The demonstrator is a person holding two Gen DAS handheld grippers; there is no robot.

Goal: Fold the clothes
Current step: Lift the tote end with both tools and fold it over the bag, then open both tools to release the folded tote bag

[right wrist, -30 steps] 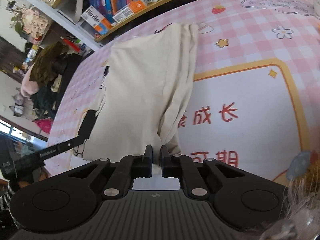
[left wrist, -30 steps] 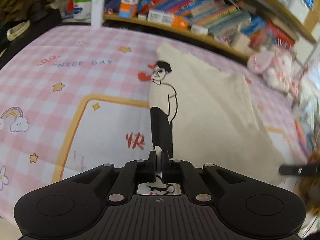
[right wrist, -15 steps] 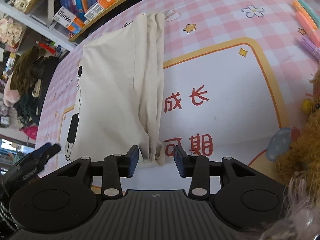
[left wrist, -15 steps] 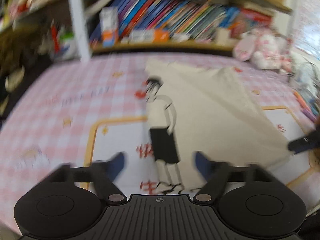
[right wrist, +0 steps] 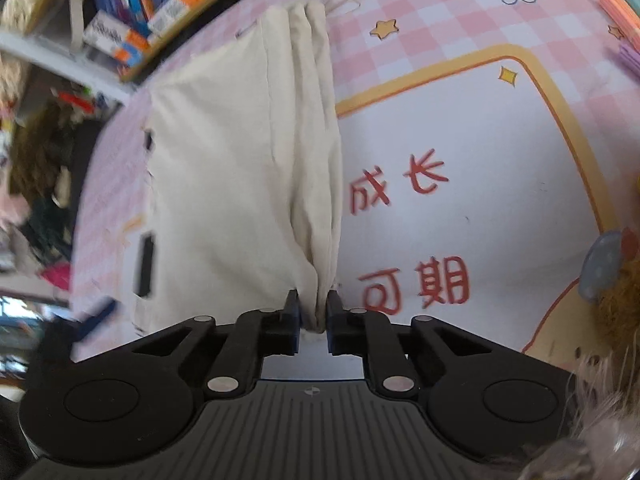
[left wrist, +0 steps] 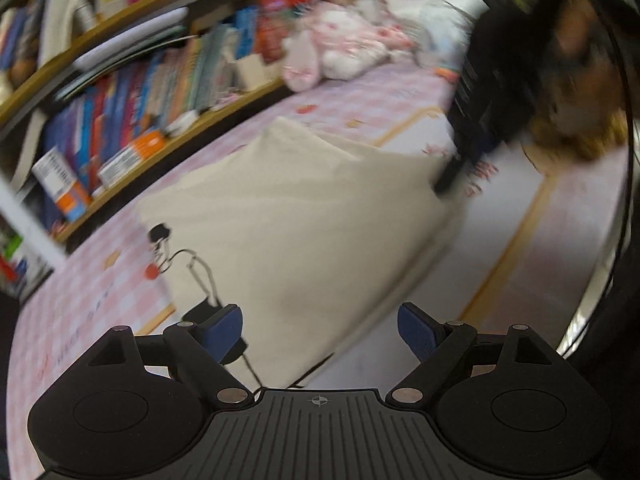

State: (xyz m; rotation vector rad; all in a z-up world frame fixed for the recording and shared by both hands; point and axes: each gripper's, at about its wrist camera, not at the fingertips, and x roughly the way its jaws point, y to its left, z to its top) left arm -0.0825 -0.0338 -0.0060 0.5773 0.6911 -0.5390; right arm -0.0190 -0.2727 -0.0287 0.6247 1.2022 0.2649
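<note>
Pink checked bedding carried the cream garment, half folded. Right gripper was closing on its bunched corner; left gripper gaped empty, probably needing a fresh hold.

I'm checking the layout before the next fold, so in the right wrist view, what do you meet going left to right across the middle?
Dark clutter beside the bed → pink checked sheet → cream garment → red characters → yellow border → brown plush toy.
</note>
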